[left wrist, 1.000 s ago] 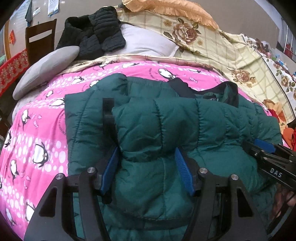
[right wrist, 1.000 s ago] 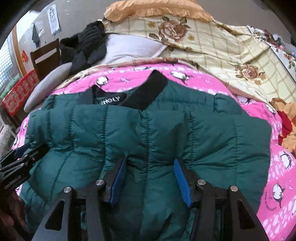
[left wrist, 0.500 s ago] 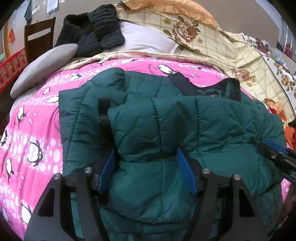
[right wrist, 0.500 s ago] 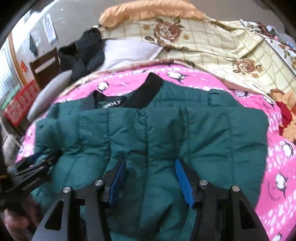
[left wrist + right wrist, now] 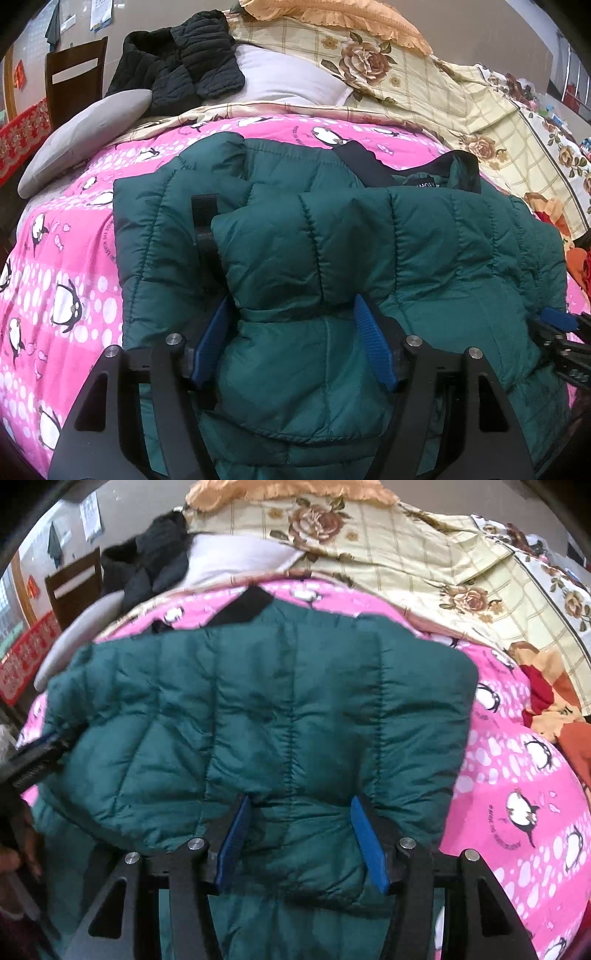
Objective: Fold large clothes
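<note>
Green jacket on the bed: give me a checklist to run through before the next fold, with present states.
1. Left gripper free of the green jacket: not ok. Its jaws have just been opening, but a fold fills them and touches both pads.
2. Right gripper free: not ok. Fabric is pinched between its pads.
3. Folded-over layer resting on the lower layer: ok.
4. Black collar tucked in: not ok. It sticks out at the far edge.
5. Pink blanket bare beside the jacket: ok.
</note>
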`<state>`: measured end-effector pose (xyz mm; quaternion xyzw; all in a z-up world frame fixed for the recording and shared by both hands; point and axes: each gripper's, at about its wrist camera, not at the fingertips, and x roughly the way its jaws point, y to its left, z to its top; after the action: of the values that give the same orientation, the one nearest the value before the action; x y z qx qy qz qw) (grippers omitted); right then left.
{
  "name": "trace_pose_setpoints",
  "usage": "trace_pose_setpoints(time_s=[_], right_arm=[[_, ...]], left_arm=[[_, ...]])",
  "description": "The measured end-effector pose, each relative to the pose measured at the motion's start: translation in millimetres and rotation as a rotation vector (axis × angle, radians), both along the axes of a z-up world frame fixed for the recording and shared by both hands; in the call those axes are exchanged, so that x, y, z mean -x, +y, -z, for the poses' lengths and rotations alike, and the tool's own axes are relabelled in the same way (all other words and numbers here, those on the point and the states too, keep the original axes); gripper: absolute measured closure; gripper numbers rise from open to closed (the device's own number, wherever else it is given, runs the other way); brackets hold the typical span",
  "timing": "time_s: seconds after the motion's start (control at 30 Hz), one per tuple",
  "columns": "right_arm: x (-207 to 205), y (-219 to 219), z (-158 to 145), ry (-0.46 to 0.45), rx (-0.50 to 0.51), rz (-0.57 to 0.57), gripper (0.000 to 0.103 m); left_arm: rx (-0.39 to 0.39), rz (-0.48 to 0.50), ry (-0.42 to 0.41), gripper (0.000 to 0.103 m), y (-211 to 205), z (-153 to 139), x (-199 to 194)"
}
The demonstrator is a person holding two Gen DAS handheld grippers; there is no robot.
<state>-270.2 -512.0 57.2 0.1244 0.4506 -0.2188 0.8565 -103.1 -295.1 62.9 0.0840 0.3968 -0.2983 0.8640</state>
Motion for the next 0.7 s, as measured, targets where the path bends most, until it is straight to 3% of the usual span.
trace_pose_setpoints(time_s=[0.13,0.23,0.37,0.47,0.53,0.7], right_arm=[[-1,2,2,0.006,0.031,-0.01,0.048],[21,3,-19,-0.059,-0.009,-0.022,0.048],[63,8,-57,-0.124,0.004,-0.019,0.047],[100,15,-83,-0.146,0.018,-0.035,0.037],[127,23,-99,-0.166,0.025,-0.045,0.036],[178,38,-113,-0.152,0.005,-0.052,0.031]], left_arm=[[-0.007,-0.004,0.009,0.034,5,-5,4],[0.002,-0.004,0.026,0.034,18,-13,10],[0.02,0.006,0.026,0.034,46,-27,29],[0.001,0.007,-0.009,0.034,64,-36,48],[0.007,0.012,-0.029,0.034,80,-43,62],[0.012,0.005,-0.026,0.034,116,-49,94]])
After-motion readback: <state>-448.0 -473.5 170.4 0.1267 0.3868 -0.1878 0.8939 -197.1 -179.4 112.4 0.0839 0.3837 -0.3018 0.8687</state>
